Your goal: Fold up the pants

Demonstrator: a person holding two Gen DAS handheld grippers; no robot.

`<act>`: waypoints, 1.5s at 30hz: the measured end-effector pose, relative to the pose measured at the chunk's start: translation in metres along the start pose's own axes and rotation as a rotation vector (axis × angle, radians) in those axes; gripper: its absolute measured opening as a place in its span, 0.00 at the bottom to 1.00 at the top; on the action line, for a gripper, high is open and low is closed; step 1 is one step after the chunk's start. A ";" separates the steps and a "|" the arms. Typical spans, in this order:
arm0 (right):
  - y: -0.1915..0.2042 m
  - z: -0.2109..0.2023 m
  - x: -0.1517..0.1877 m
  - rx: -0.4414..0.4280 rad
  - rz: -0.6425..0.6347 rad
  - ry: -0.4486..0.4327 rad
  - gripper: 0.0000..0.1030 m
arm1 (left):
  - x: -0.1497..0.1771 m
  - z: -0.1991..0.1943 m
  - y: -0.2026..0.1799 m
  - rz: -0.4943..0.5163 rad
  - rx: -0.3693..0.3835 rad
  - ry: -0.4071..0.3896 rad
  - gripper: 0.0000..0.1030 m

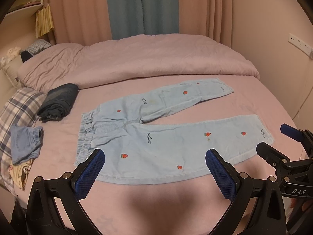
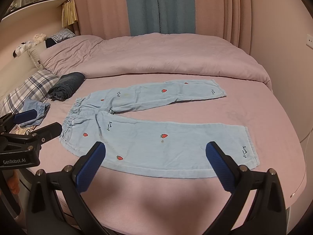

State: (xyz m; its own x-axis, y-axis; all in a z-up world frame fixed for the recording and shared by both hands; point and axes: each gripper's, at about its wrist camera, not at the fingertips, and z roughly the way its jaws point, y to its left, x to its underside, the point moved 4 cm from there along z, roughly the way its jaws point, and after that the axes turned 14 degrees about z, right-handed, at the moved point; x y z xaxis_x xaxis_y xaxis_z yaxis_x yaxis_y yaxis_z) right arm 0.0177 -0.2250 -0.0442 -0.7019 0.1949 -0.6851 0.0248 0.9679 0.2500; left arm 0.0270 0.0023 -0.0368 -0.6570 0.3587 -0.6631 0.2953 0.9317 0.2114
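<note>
Pants lie flat on the pink bed, legs spread apart, waistband toward the plaid pillow. Left tool hovers over the near leg, jaws spread wide, gripping nothing. Right tool hovers there too, equally spread and empty.

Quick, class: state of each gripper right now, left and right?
Left gripper: jaws open, holding nothing, above the light blue pants.
Right gripper: jaws open, holding nothing.
</note>
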 end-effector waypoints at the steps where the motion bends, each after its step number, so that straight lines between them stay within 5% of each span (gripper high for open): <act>1: 0.000 0.000 0.000 0.001 0.000 0.000 1.00 | 0.000 0.000 0.000 0.000 0.000 0.000 0.99; 45: -0.001 0.001 0.003 0.001 -0.002 0.001 1.00 | 0.003 0.002 -0.001 -0.001 0.016 0.012 1.00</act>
State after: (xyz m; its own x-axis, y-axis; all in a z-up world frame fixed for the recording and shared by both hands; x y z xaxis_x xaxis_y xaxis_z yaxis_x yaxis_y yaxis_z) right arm 0.0162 -0.2251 -0.0467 -0.7029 0.1929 -0.6846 0.0240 0.9684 0.2483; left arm 0.0256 0.0020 -0.0403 -0.6658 0.3581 -0.6546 0.3056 0.9312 0.1986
